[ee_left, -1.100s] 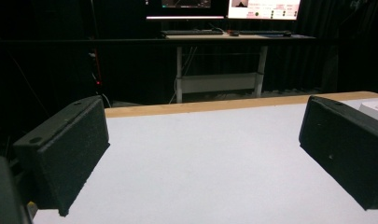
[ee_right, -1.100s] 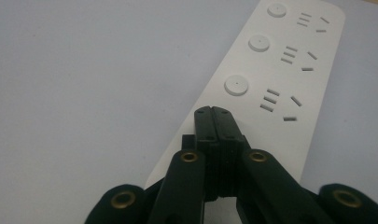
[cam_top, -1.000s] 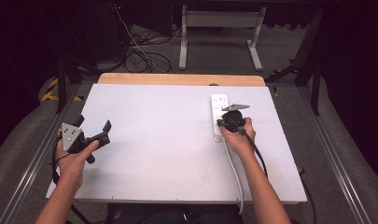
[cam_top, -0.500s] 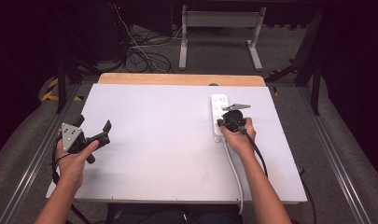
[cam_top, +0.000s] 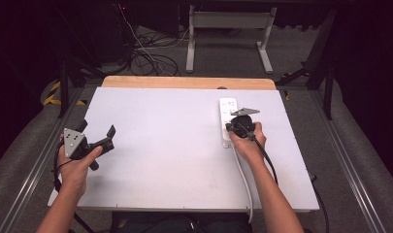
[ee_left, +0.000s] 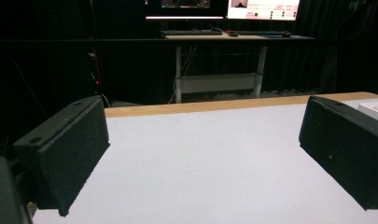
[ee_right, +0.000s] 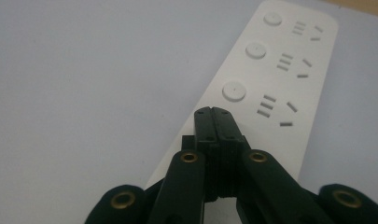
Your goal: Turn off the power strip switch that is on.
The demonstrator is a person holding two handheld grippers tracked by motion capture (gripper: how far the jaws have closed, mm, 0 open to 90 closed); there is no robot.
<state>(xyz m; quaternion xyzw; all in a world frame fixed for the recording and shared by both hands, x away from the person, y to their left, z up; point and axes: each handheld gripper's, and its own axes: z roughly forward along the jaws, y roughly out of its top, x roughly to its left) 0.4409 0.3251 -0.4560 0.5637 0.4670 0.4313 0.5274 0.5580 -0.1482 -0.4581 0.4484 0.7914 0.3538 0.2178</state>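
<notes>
Now right gripper (ee_right: 213,114) with jaws pressed together over white power strip (ee_right: 270,70) near table (cam_top: 174,160) right edge; left gripper (cam_top: 94,138) wide apart near left edge. No readable writing on strip.

dark room; grey carpet floor (cam_top: 223,63); tangled cables (cam_top: 145,56) at 11 o'clock; white desk frame (cam_top: 228,29) at 12; lit monitors (ee_left: 263,8) beyond; black curtains.

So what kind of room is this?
Probably a lab or recording studio: dark curtains all round, a desk with lit monitors at the back, loose cables on the floor, and a white work table holding a power strip.
</notes>
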